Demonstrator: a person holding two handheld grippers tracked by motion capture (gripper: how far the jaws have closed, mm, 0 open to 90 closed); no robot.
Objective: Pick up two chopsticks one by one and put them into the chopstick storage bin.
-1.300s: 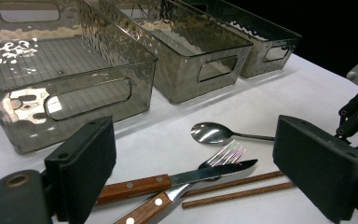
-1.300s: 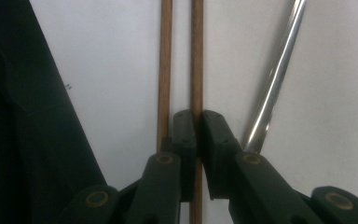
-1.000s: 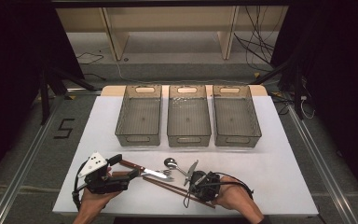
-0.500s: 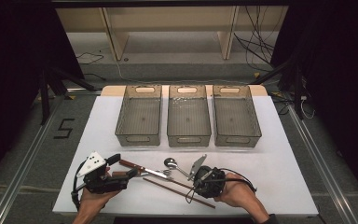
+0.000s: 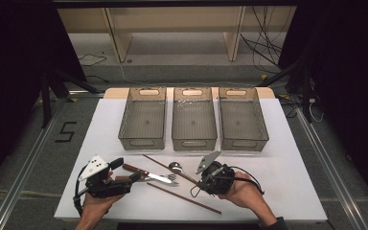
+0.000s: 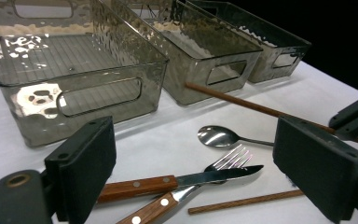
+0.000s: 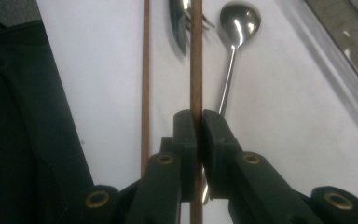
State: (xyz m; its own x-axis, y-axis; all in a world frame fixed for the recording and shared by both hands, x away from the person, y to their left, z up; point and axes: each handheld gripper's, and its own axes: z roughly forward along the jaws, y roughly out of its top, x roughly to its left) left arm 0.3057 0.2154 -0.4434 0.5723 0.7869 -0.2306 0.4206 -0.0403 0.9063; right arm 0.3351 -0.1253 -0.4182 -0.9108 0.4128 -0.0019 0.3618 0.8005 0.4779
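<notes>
High view: the white table (image 5: 287, 167) has bare surface to the right of the right gripper (image 5: 202, 181) and to the left of the left gripper (image 5: 135, 177); ahead of both stand three clear bins (image 5: 193, 120) in a row, their near walls just beyond the cutlery; the table's near edge runs close under both hands.

The right gripper is clenched on a chopstick (image 7: 196, 56); in the right gripper view the stick runs straight out between the jaws, gripped partway along, its far end reaching toward the bins; a second chopstick (image 7: 145, 70) lies flat just to that gripper's left, a spoon (image 7: 237, 28) just to its right.

The left gripper (image 6: 196, 186) is released, jaws wide apart; a wooden-handled knife (image 6: 177, 179) and fork (image 6: 214, 165) lie crossed between and just ahead of them.

The right hand (image 5: 242, 194) comes in from the near edge, gripper pointing left and away; the left hand (image 5: 96, 206) holds its gripper low, pointing right.
</notes>
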